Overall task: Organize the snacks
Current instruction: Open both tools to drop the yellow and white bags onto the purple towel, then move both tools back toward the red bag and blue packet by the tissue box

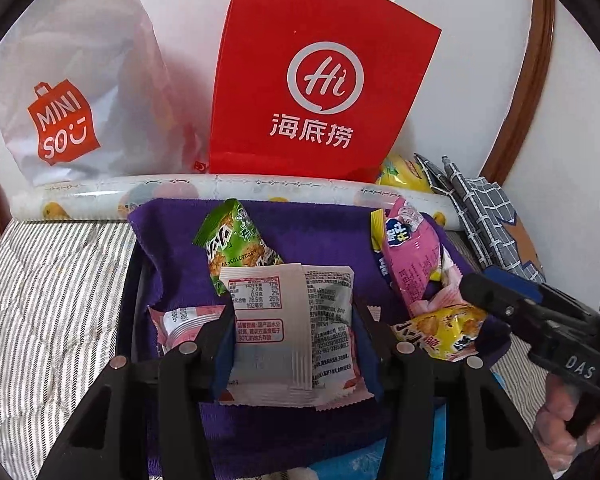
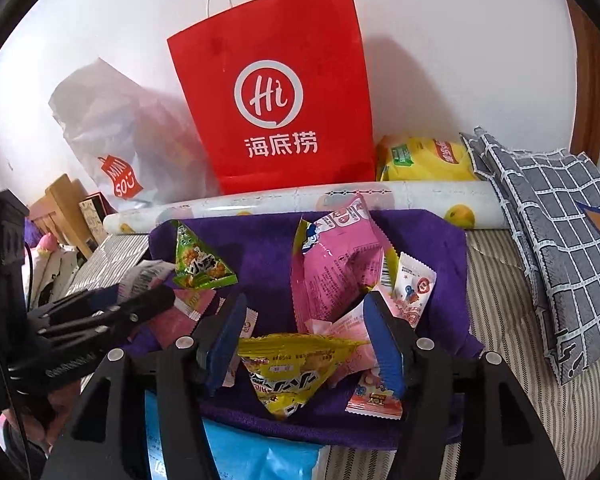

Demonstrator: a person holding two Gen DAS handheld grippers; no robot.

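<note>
Snack packets lie on a purple towel [image 1: 180, 240] [image 2: 260, 248]. My left gripper [image 1: 294, 316] is shut on a white and pink packet [image 1: 292, 332], held between its blue pads; it also shows in the right wrist view [image 2: 140, 300]. A green triangular packet [image 1: 236, 248] [image 2: 198, 264] lies just behind. My right gripper [image 2: 304, 328] is open above a yellow packet [image 2: 288, 372] [image 1: 444, 332], with a pink packet [image 2: 340, 272] [image 1: 412, 256] beyond it. The right gripper appears at the right of the left wrist view [image 1: 500, 296].
A red Haidilao paper bag [image 1: 316, 80] [image 2: 276, 100] and a white Miniso bag [image 1: 72, 92] stand against the wall. A rolled patterned sheet [image 2: 340, 200] lies behind the towel. A yellow pack [image 2: 424, 160], a grey checked cloth [image 2: 548, 240] and striped bedding [image 1: 48, 300] surround it.
</note>
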